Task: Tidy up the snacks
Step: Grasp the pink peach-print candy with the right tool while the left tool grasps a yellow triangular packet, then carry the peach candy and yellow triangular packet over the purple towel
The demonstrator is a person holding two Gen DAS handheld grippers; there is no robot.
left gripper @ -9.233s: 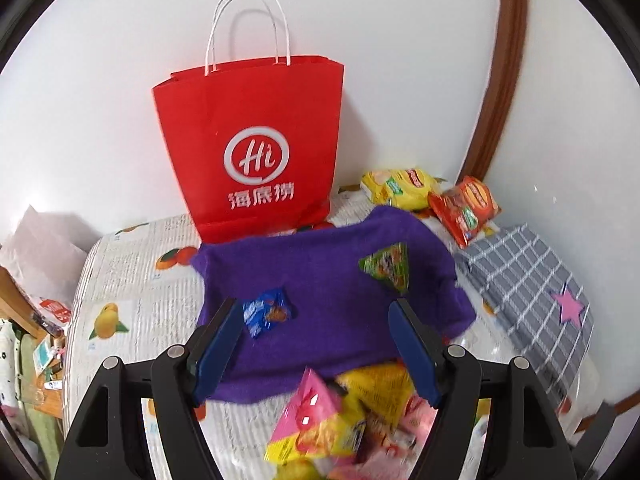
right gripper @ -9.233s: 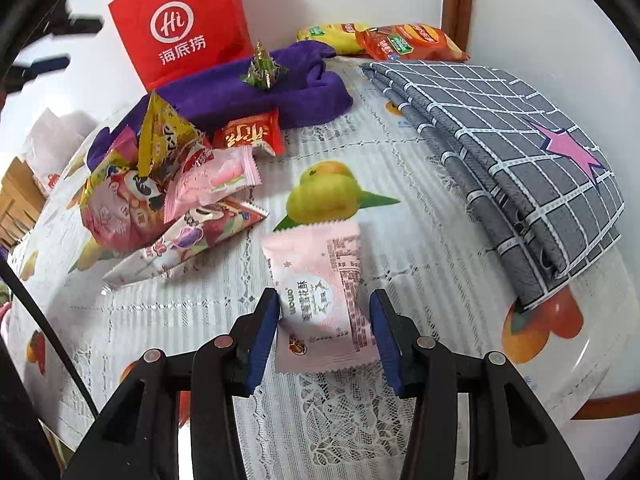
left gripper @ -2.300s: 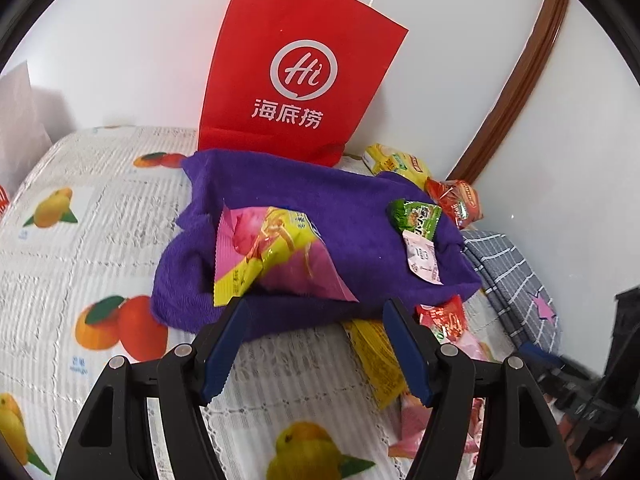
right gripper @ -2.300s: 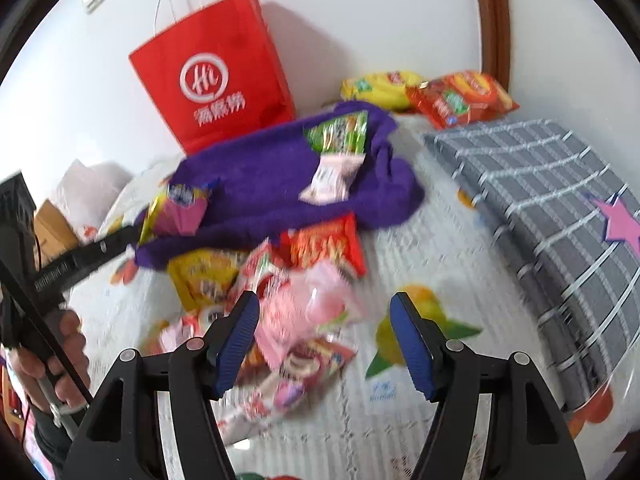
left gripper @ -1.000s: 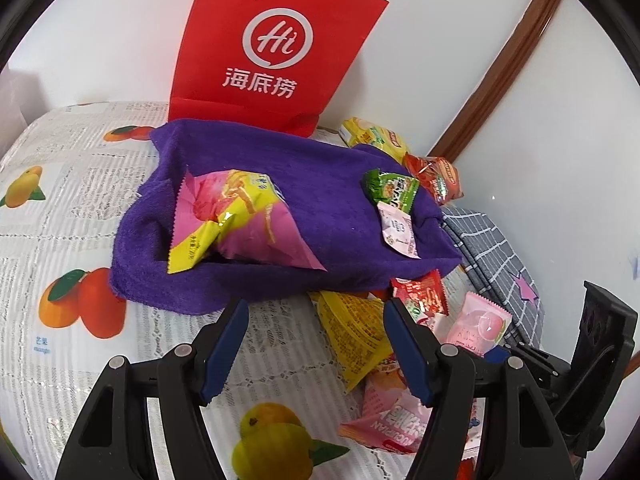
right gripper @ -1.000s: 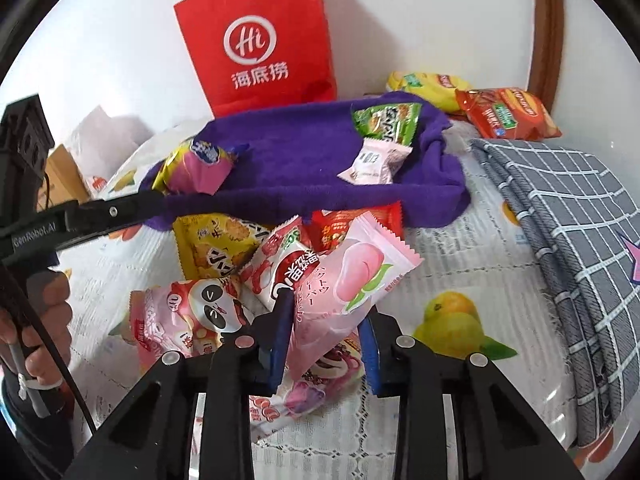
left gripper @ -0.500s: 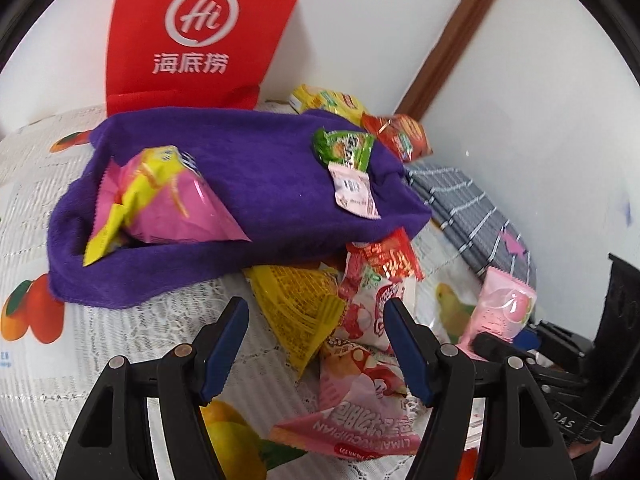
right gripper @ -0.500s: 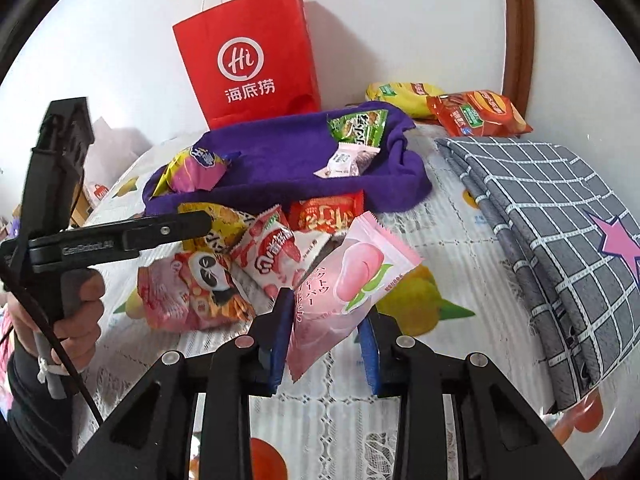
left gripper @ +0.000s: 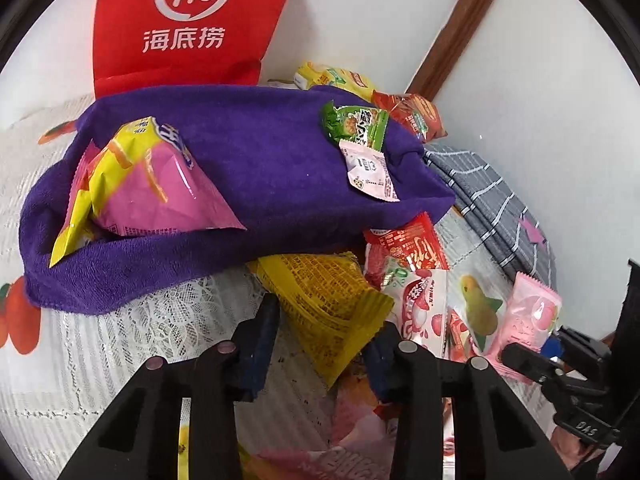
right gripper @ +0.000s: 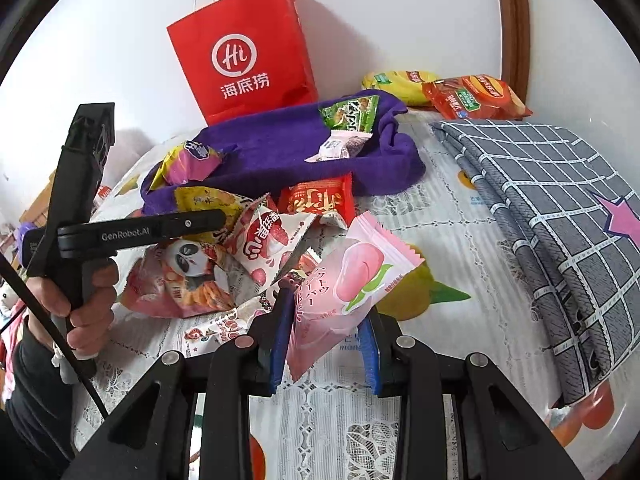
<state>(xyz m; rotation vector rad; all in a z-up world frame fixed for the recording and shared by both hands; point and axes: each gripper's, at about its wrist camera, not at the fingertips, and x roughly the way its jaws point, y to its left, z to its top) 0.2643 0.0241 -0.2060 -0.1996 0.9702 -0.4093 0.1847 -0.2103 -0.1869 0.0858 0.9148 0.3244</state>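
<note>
A purple towel (left gripper: 248, 184) lies on the table and carries a pink-and-yellow chip bag (left gripper: 140, 184), a green packet (left gripper: 356, 126) and a small pink packet (left gripper: 370, 170). My left gripper (left gripper: 324, 344) has closed around the near end of a yellow snack bag (left gripper: 324, 300) in front of the towel. My right gripper (right gripper: 324, 340) is shut on a pink peach packet (right gripper: 344, 284), held above the table; it also shows in the left wrist view (left gripper: 528, 312). Loose snacks (right gripper: 264, 236) lie in a pile in front of the towel (right gripper: 280, 148).
A red paper bag (right gripper: 244, 64) stands against the wall behind the towel. Yellow and red chip bags (right gripper: 448, 92) lie in the back corner. A folded grey checked cloth (right gripper: 552, 208) lies on the right. The table has a lace fruit-print cover (right gripper: 440, 240).
My left gripper has moved down and forward and its fingers have closed in on the yellow bag. My right gripper keeps hold of the peach packet, nearly still.
</note>
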